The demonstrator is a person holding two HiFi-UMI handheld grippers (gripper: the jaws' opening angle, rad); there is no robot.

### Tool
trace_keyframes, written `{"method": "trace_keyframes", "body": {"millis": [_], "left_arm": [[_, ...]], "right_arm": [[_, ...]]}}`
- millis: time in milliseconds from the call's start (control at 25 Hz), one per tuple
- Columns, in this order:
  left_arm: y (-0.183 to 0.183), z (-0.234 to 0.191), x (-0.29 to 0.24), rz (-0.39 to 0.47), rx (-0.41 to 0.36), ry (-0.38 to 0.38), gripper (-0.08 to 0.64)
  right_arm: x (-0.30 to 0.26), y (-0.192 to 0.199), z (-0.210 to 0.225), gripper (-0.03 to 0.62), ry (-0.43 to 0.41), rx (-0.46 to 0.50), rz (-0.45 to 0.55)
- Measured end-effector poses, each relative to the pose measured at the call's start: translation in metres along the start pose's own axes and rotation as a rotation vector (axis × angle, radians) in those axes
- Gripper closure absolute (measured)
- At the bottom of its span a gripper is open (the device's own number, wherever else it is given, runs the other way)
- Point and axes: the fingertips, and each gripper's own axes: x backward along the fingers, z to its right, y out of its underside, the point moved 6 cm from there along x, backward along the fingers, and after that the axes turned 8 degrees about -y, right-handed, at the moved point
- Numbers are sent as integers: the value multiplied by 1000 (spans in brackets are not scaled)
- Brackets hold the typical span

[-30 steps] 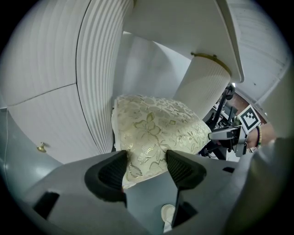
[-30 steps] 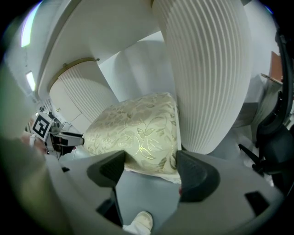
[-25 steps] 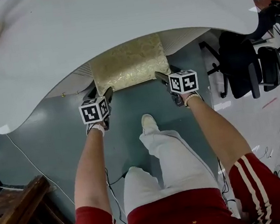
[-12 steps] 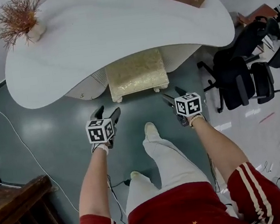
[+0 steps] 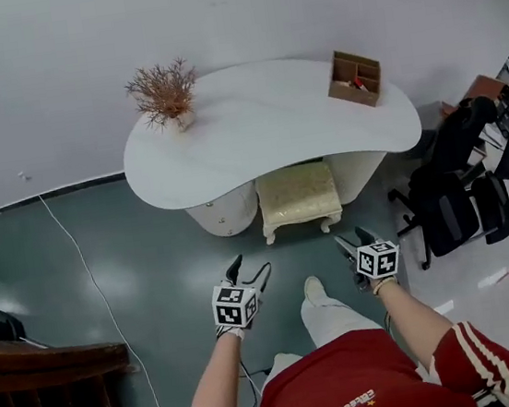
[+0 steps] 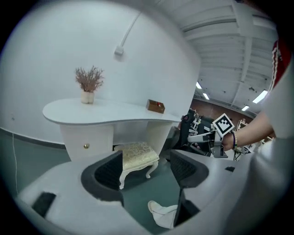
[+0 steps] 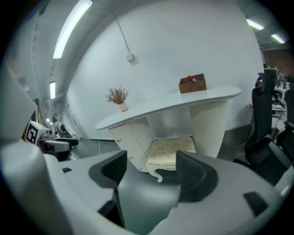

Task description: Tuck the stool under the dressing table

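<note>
The cream stool (image 5: 298, 197) with a gold patterned seat stands partly under the white curved dressing table (image 5: 262, 122), its front legs showing. My left gripper (image 5: 249, 268) and right gripper (image 5: 352, 239) hang in the air well in front of it, apart from it. Both are open; their jaws have just closed a little with nothing between them. Through the left gripper (image 6: 149, 172) I see the stool (image 6: 138, 155) below the table (image 6: 105, 112). Between the jaws of the right gripper (image 7: 151, 172), the stool (image 7: 171, 150) sits under the tabletop (image 7: 183, 103).
On the table stand a dried plant in a pot (image 5: 164, 93) and a wooden box (image 5: 354, 78). Black office chairs (image 5: 457, 190) crowd the right. Dark wooden furniture (image 5: 48, 402) is at the lower left. A white cable (image 5: 87, 276) runs over the green floor.
Both grippers have let go of the stool's front edge, pulled back and risen. The view has backed off, so the whole table now shows. The stool stays under the table.
</note>
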Motion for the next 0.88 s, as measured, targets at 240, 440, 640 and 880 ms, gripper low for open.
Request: {"method": "trace_keyframes", "body": {"millis": [240, 440, 640, 880], "left_arm": [[-47, 22, 111, 164, 31, -8, 238], [-72, 43, 194, 257, 47, 2, 238], [-101, 61, 261, 329, 60, 5, 238], [-146, 95, 308, 407, 7, 41, 238]], "right_arm": [[75, -43, -98, 270, -35, 53, 132], [153, -75, -163, 278, -38, 119, 265], [202, -102, -216, 276, -76, 163, 283], [253, -139, -262, 276, -143, 255, 326]]}}
